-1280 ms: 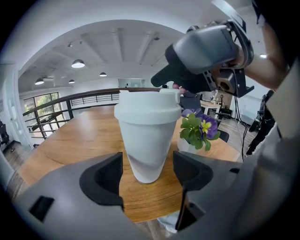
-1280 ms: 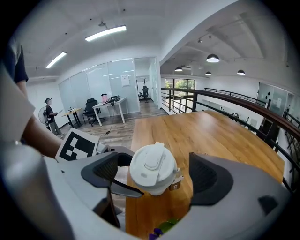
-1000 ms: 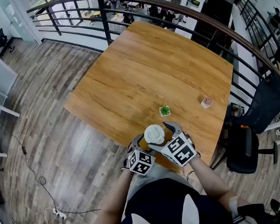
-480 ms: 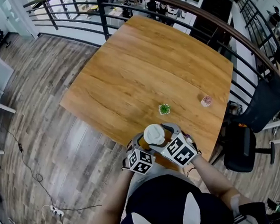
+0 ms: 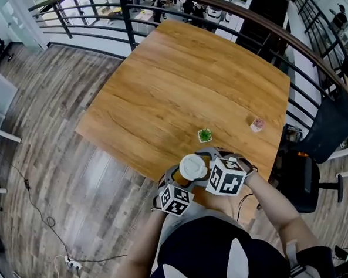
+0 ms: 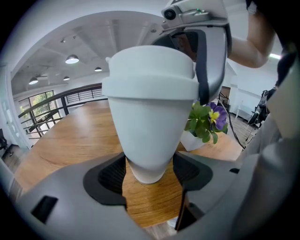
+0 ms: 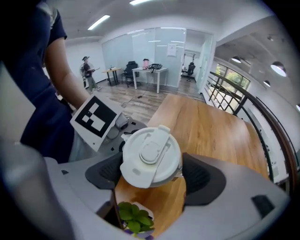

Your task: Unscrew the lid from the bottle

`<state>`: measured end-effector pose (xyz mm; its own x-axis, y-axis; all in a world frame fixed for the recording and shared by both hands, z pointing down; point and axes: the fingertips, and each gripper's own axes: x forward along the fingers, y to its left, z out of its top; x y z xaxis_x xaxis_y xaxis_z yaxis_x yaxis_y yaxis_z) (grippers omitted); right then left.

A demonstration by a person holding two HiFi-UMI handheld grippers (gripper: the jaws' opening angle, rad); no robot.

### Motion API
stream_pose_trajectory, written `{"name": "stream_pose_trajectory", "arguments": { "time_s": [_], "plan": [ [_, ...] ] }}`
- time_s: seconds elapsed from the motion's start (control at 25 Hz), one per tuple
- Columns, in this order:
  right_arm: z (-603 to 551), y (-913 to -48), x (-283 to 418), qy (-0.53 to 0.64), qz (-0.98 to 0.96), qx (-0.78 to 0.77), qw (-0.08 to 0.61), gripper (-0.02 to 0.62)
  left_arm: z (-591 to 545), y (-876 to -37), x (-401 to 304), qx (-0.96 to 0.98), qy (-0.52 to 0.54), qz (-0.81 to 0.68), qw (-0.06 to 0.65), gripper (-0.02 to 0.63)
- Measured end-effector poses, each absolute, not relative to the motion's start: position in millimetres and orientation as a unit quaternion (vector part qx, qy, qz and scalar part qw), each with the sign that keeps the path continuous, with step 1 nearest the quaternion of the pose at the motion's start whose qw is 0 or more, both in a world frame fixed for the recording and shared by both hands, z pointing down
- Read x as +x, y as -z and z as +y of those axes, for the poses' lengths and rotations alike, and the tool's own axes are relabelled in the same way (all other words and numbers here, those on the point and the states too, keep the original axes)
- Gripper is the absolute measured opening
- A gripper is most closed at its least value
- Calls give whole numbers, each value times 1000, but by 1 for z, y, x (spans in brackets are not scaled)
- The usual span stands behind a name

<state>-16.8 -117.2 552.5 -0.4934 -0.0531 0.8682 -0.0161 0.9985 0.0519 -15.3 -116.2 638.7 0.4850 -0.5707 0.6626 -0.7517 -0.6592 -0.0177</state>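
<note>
The white lid (image 7: 151, 157) sits on the white bottle (image 6: 150, 117), which is upright just on the person's side of the small potted plant (image 5: 205, 135). The right tongs (image 7: 151, 174) have just been closing, and their pads squeeze the lid between them. The left tongs (image 6: 149, 173), lower down, clamp the bottle's narrow base. Beyond the plant spreads the wooden surface (image 5: 182, 88).

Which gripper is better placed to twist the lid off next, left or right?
Right. The right gripper has just been closing with the lid between its jaws, from above. The left gripper clamps the bottle low down, steadying it.
</note>
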Motion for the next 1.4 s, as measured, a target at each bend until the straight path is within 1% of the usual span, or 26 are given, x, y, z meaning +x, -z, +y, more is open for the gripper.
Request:
{"name": "stream_pose_trajectory", "arguments": {
  "time_s": [0.2,0.4,0.56,0.72,0.84,1.0,1.2,1.28,1.4],
  "plan": [
    [-116,-556,-16,71,-828,-70,552,394,-116,-639,-16,850,-326,-389,141,321],
    [-115,-556,-16,124,-789,-135,586,396,-116,-638,-16,849,-328,-388,143,321],
    [-116,-556,-20,166,-775,-143,593,393,-116,-638,-18,849,-329,-388,145,321],
    [-117,-555,-16,141,-796,-114,578,404,-116,-640,-16,849,-327,-389,146,321],
    [-119,-546,-12,87,-836,-63,539,407,-115,-639,-16,848,-327,-390,147,321],
    [-126,-518,-9,-21,-897,48,438,402,-115,-640,-16,848,-327,-391,147,321],
    [-138,-507,-5,-106,-911,223,332,405,-115,-640,-18,847,-326,-391,151,321],
    [-136,-510,-7,-138,-903,264,311,408,-115,-639,-18,848,-327,-389,152,321],
    [-134,-519,-12,-163,-890,299,302,410,-115,-640,-19,847,-327,-389,154,321]
  ]
}}
